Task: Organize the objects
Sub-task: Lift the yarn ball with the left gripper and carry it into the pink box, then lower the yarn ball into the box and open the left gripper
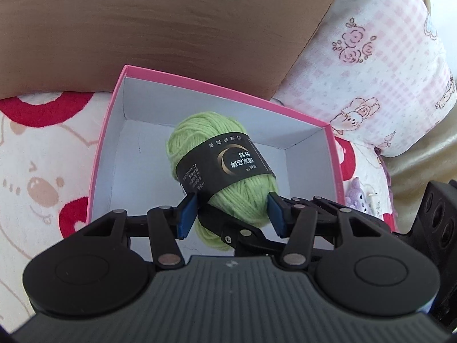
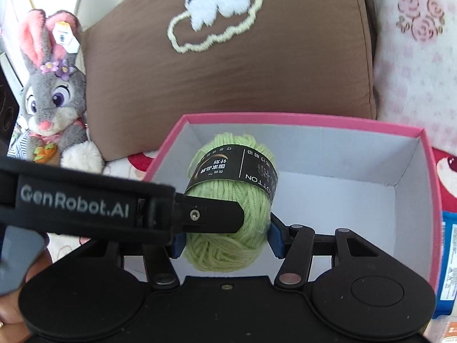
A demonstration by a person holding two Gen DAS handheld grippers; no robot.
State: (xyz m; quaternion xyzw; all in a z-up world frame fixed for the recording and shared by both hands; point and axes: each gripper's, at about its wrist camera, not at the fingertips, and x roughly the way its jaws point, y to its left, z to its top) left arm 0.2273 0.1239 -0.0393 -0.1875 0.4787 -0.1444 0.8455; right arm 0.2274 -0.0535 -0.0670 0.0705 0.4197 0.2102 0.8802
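Held a green yarn ball (image 1: 225, 171) just over the open pink box (image 1: 108, 131), pinched by both the left claw (image 1: 232, 214) and the right claw (image 2: 225, 243). Not yet dropped in. Could not see other things left to sort.

A domestic setting, most likely a bed or sofa in a home. Soft furnishings fill the background: a brown cushion (image 2: 228, 65) embroidered with a cloud motif, a pink-checked pillow (image 1: 380, 65) printed with roses and rabbits, and a plush cartoon-patterned blanket (image 1: 37, 177) in cream and red. A grey stuffed rabbit toy (image 2: 54, 100) sits propped beside the cushion.
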